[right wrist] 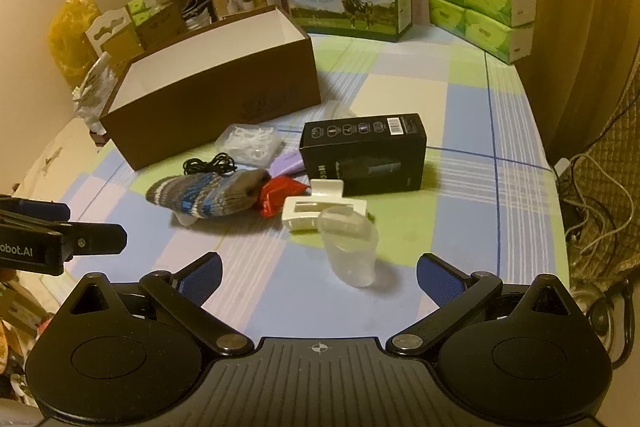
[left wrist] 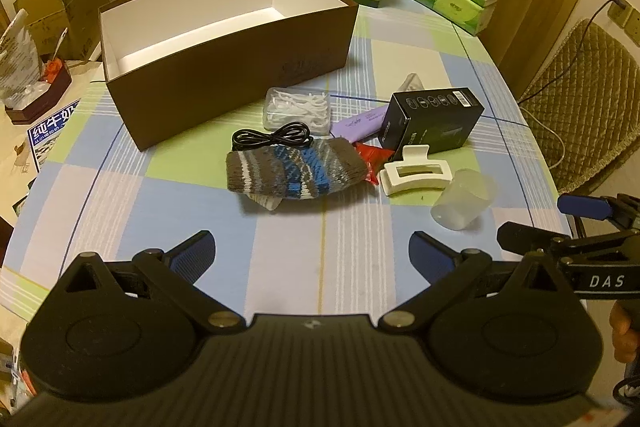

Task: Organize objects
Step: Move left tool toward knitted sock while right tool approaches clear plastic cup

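Several small items lie clustered on the checked worktop (left wrist: 160, 195) just before a brown box (left wrist: 224, 75), open-topped, white inside, its long axis slanting left-near to right-far. A striped knitted sock (left wrist: 294, 167) lies lengthwise across, touching a red packet (left wrist: 372, 157). Left tongs (left wrist: 312, 255) and right tongs (right wrist: 318, 277) hover spread wide, holding nothing.

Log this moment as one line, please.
left hand-held gripper open | right hand-held gripper open, facing translucent plastic cup | brown cardboard box empty
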`<state>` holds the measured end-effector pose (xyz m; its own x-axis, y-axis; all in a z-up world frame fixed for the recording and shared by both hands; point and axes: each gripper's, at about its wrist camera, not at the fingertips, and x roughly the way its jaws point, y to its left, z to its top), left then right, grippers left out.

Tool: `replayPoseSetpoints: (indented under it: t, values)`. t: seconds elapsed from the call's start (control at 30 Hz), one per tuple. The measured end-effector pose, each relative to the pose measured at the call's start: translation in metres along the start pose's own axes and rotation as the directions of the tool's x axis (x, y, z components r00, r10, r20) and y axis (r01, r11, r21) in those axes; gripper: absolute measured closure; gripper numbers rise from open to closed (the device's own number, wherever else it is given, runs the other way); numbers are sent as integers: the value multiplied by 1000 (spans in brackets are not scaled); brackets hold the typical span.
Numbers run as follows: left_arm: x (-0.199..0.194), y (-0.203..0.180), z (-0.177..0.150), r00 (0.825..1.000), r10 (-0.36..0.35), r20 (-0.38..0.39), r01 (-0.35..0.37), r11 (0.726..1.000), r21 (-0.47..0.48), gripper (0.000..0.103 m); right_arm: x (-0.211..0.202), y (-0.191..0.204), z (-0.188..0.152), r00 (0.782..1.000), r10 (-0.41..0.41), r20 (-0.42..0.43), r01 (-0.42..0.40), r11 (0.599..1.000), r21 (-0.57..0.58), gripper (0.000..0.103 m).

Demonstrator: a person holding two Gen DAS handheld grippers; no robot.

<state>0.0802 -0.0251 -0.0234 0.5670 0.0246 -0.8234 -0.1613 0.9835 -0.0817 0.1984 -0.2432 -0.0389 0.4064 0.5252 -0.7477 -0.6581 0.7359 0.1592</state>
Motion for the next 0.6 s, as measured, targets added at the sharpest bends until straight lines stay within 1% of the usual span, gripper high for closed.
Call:
replayPoseSetpoints:
  t: [0.33, 0.47, 0.6]
  values:
    - [17, -12, 2, 1000, 27, 4, -27, 999, -18, 1, 19, -20, -1, 999, 36, 27, -34, 997, -66, 3]
    - [23, -13, -1, 999, 30, 26, -29, 999, -20, 2, 32, -23, -3, 999, 51, 17, -50, 994, -95, 14]
    - [31, -11, -5, 997, 57, 43, -56, 998, -8, 3, 46, -21, -5, 999, 41, 14, -38, 989, -141, 19]
